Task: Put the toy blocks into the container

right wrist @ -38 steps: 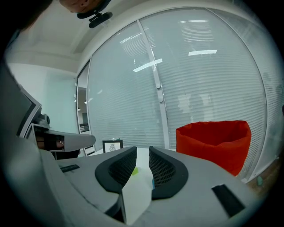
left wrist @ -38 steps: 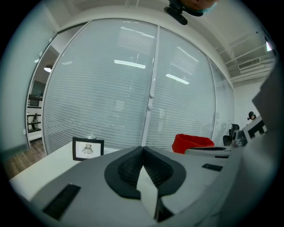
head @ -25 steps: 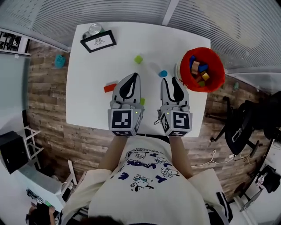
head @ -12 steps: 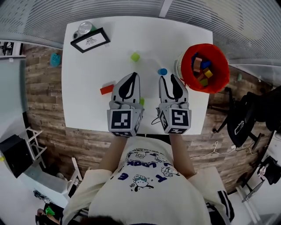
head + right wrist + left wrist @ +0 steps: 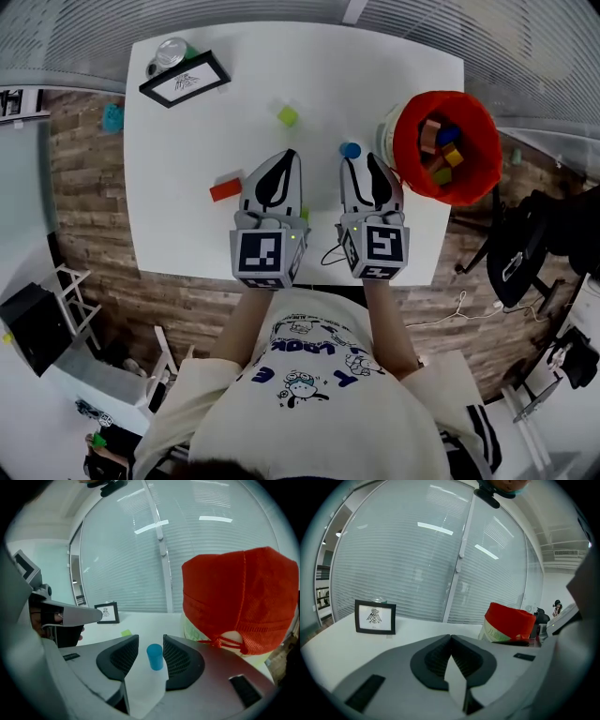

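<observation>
Gripper on my right hand [image 5: 151, 639] has its jaws spread. They have just been opening, and the blue cylinder block [image 5: 155, 656] stands upright between them; neither pad presses on it, so I do not hold it. In the head view this block sits on the white surface [image 5: 187, 234] just at the jaw tips. My left gripper [image 5: 451, 638] is beside the right one, its jaws pressed together with nothing in them.

Just to the right of the blue cylinder block stands the red container [image 5: 401, 155]. Several blocks [image 5: 441, 148] of different colours already lie inside it, so I judge that a good part of the task is done.

Outside the container I see three more pieces on the surface. They are the blue cylinder block, a light green block [image 5: 288, 115] further away from me, and a red flat block [image 5: 225, 190] just left of my left gripper. A small green thing [image 5: 305, 216] shows between the two grippers, but I cannot tell what it is. The framed picture [image 5: 184, 80] at the far left corner is not part of the task.
</observation>
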Demonstrator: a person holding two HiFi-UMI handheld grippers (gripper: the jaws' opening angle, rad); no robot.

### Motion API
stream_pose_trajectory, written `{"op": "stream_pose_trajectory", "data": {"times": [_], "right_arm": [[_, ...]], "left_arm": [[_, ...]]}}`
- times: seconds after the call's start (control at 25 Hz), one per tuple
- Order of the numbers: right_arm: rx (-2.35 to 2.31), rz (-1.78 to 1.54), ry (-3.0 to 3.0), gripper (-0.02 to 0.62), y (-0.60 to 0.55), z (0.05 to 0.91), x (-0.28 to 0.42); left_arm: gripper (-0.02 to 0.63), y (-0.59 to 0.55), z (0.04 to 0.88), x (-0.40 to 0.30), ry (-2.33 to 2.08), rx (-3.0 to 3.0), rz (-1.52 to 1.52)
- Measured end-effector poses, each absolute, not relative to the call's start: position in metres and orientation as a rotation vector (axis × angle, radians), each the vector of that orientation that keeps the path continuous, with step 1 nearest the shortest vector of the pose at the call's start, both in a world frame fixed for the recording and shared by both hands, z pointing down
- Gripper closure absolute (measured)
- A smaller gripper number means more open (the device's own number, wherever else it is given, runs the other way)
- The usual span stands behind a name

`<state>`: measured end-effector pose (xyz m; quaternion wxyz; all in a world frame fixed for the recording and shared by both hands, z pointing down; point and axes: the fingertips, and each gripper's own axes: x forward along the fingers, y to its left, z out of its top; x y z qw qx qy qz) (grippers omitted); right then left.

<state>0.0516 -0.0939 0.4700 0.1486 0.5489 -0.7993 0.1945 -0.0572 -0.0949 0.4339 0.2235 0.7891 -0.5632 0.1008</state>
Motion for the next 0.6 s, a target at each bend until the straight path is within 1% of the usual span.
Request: {"op": "stream_pose_trajectory", "data": {"times": [0.6], "right_arm": [[1.566,0.624,-2.216,0.428,-0.099,0.501,0.049]], "left_arm": [[0.575,-0.093,0.452,-0.06,-1.539,2.132,0.295]]}}
